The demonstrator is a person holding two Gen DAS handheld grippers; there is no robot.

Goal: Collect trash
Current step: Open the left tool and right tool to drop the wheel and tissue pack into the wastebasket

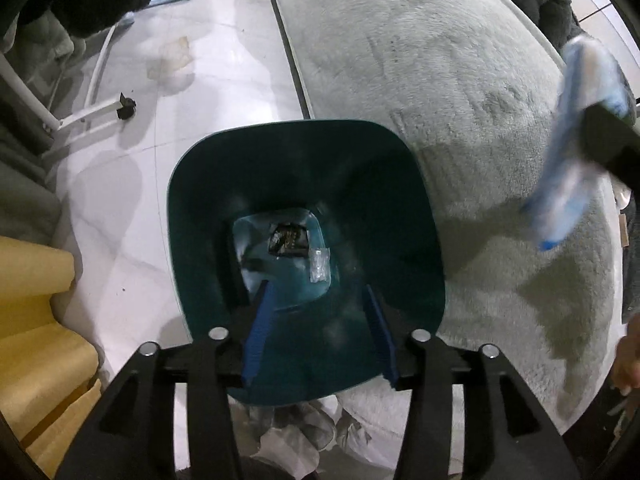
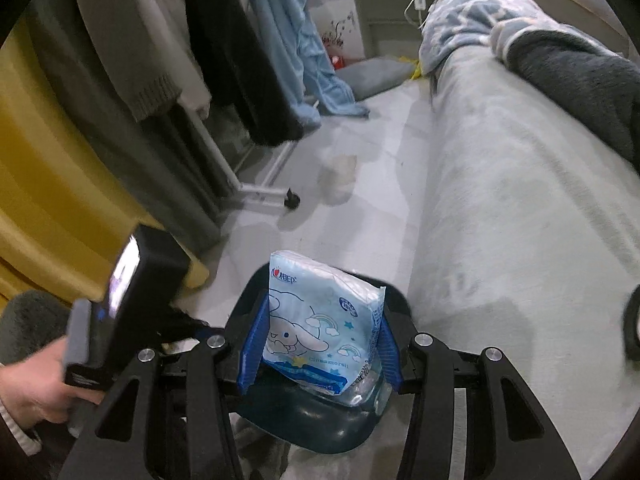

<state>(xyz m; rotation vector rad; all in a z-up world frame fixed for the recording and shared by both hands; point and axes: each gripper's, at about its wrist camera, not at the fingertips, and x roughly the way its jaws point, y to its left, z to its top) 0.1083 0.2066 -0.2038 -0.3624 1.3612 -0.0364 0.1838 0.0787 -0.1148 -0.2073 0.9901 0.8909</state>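
Note:
I look straight down into a dark teal waste bin through the left wrist view. A dark wrapper and a small clear bag lie on its bottom. My left gripper hangs over the bin's mouth, open, with nothing between its blue fingers. My right gripper is shut on a light-blue tissue pack with a cartoon print, held upright just above the bin. The same pack shows blurred at the right of the left wrist view, over the grey cover.
A grey plush cover spreads to the right of the bin. White floor tiles run to the left, with a rack's white foot and caster. Yellow fabric hangs at left. Crumpled wrapping lies by the bin's near side.

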